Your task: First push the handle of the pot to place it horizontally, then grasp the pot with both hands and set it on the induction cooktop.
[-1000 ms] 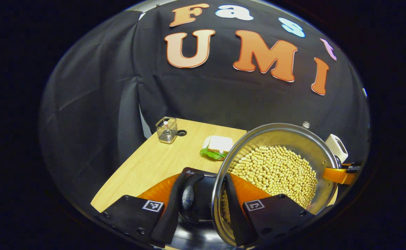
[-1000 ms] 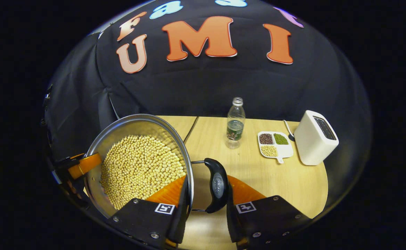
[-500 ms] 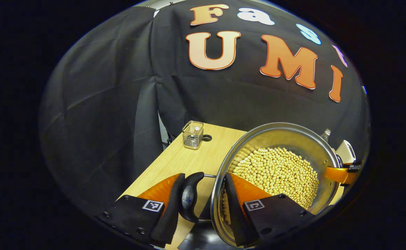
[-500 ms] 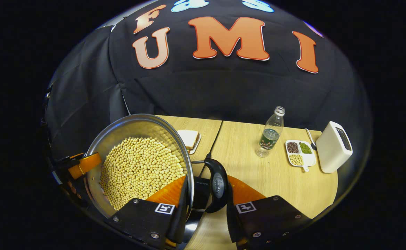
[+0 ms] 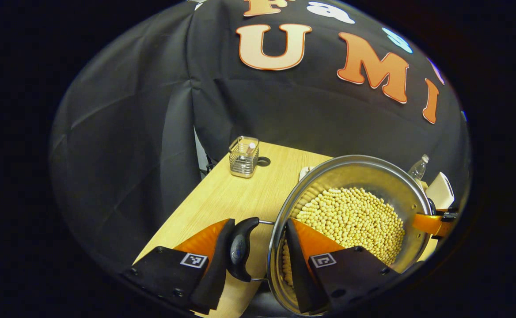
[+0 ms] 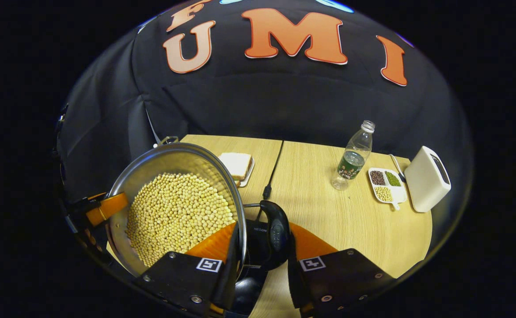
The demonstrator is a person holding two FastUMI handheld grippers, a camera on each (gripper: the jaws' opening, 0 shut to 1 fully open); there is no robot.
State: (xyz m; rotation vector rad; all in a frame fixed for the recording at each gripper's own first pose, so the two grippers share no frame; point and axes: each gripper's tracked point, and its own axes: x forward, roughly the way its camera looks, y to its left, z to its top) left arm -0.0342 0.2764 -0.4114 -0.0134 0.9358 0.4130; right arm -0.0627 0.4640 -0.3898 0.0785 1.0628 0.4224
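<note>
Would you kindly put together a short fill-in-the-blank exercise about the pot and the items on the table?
1. The pot is filled with pale yellow ____.
2. Each gripper holds the pot by a black side ____.
3. In the right gripper view, the divided dish sits between the white appliance and the plastic ____.
4. In the left gripper view, a wire ____ stands near the table's far corner.

Missing words: beans; handle; bottle; basket

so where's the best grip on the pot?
By its two black side handles, one gripper from each side. The pot is wide, round and full of soybeans, so the smooth wall offers no purchase; each gripper already brackets handle and rim.
</note>
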